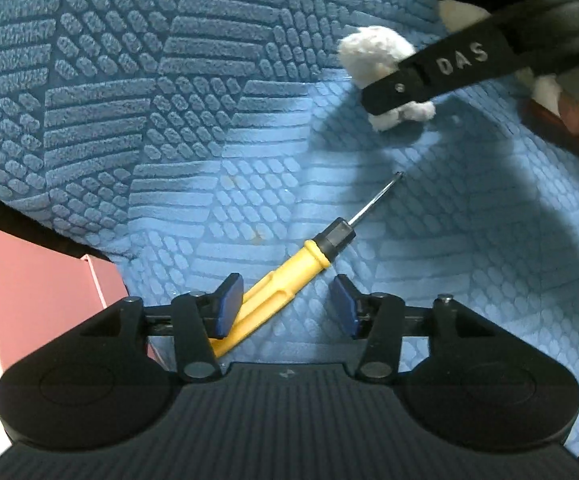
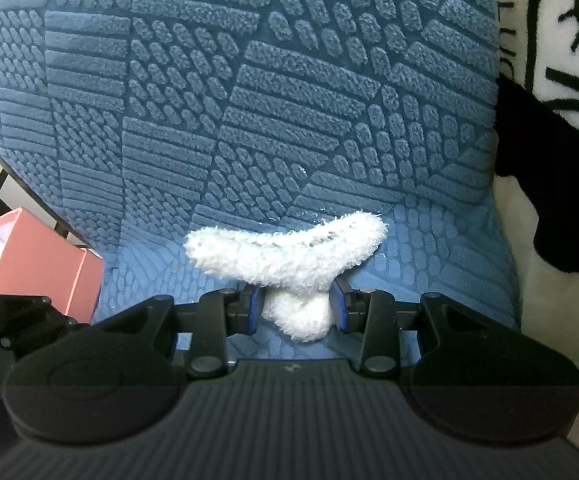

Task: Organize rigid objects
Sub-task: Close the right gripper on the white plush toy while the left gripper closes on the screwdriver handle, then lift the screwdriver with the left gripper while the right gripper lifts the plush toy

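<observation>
Blue textured fabric (image 1: 137, 92) with a raised geometric pattern covers the surface, and a pink box (image 1: 29, 280) sits at its left edge. On the cloth lies a yellow-handled screwdriver (image 1: 289, 264), its metal tip pointing up and to the right. Above it the left claw (image 1: 285, 308) stands partly open; the handle passes beside its left pad, not clamped. The right claw (image 2: 293, 310) is closed on a fluffy white sock (image 2: 289, 256), lifted off the cloth. A black-and-white plush blanket (image 2: 561, 40) lies at the right.
</observation>
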`<action>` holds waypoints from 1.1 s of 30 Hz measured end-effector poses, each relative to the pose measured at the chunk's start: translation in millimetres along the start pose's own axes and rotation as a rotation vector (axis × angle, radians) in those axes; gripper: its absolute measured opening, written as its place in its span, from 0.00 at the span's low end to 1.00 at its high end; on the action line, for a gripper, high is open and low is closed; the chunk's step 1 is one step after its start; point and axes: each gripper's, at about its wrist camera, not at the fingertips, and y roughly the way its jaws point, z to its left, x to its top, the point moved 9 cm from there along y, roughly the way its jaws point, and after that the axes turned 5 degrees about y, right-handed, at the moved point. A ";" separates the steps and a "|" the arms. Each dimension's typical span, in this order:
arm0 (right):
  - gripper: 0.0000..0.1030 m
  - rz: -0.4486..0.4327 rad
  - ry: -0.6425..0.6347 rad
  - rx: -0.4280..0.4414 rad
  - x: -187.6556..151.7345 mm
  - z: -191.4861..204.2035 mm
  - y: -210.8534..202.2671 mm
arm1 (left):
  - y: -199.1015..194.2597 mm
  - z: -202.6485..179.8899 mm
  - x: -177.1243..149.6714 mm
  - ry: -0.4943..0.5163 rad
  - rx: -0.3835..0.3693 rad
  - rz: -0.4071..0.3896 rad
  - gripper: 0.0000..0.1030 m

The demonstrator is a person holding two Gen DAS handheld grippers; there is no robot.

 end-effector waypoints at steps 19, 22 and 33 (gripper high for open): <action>0.37 0.013 -0.096 -0.041 -17.9 31.0 5.0 | -45.8 -19.5 -52.8 -0.485 -0.067 -0.106 0.18; 0.37 0.009 -0.134 -0.064 -23.6 34.8 4.0 | -54.5 -29.2 -67.1 -0.500 -0.032 -0.128 0.18; 0.36 -0.019 -0.197 -0.124 -56.7 45.6 -19.1 | -60.5 -54.1 -120.6 -0.620 -0.072 -0.177 0.18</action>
